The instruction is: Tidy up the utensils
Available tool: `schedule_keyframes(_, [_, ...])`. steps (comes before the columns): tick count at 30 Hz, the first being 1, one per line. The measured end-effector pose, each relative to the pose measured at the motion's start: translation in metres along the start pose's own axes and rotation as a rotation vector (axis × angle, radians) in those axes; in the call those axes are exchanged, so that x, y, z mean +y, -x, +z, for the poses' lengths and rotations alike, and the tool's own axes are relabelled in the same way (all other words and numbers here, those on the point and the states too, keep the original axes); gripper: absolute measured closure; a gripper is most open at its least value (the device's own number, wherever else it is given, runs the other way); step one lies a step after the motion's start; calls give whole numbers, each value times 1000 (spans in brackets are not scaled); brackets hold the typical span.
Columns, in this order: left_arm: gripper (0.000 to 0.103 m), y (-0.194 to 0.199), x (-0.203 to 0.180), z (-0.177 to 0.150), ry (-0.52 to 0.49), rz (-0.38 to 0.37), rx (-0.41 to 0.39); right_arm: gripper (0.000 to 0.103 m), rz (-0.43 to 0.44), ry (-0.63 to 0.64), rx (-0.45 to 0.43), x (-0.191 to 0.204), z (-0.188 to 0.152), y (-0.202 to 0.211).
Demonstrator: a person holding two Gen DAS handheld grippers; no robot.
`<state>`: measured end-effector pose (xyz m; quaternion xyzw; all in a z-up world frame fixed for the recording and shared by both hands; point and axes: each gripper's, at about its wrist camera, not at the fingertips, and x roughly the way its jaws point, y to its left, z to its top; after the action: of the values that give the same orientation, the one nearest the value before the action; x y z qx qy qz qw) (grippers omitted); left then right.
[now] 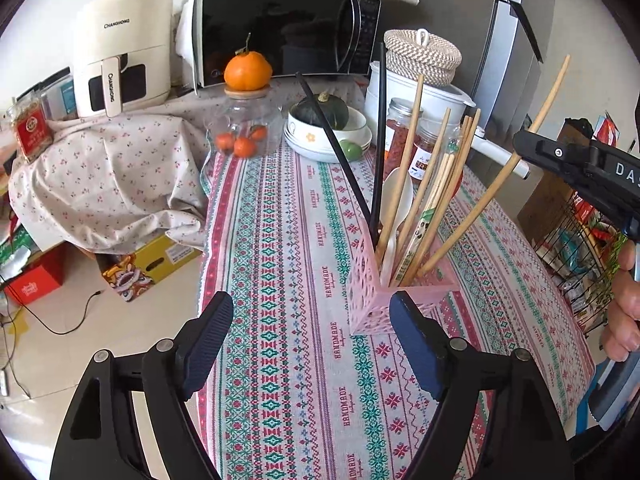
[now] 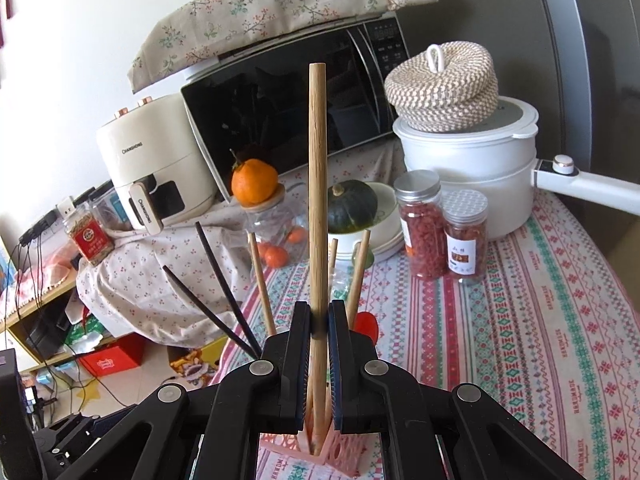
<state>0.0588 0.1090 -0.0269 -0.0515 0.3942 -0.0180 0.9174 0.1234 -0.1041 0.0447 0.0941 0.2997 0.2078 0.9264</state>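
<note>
The right gripper (image 2: 319,322) is clamped on a wooden chopstick (image 2: 317,184), its lower end over the pink holder (image 1: 374,296) at centre frame. The left gripper (image 1: 310,320) is spread wide, empty — if the stick snags, the light holder could tip.

My left tongs (image 1: 310,344) gape empty over the bench (image 1: 280,240); the pink holder (image 1: 372,300) of chopsticks (image 1: 424,200) stands just ahead.
</note>
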Motion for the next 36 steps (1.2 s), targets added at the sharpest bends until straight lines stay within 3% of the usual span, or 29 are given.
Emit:
schedule_keyframes(5, [16,1,-1,0,-12,9,9,96,-10,1,35,1,-4,-15])
schedule_keyframes(7, [16,0,-3,-1,-20,18,22,78,-15,-11,53,-1,-5,-18])
schedule_keyframes(10, [15,2,-7,-2,-31,28,38,62,-7,-37,58,-5,-4,-15])
schedule_keyframes(18, [12,21,-21,-5,-9,52,35,35,-56,-84,35,-23,-1,18])
schedule_keyframes(22, [12,35,-38,-10,-15,102,25,22,-114,-109,41,-35,-5,39])
schedule_keyframes(27, [11,49,-62,-20,-40,143,26,13,-208,-77,48,-44,-13,67])
schedule_keyframes(31, [10,54,-76,-28,-27,115,45,1,-273,-59,58,-54,-25,91])
schedule_keyframes(36, [5,60,-98,-35,-59,131,34,1,-310,-76,83,-66,-43,118])
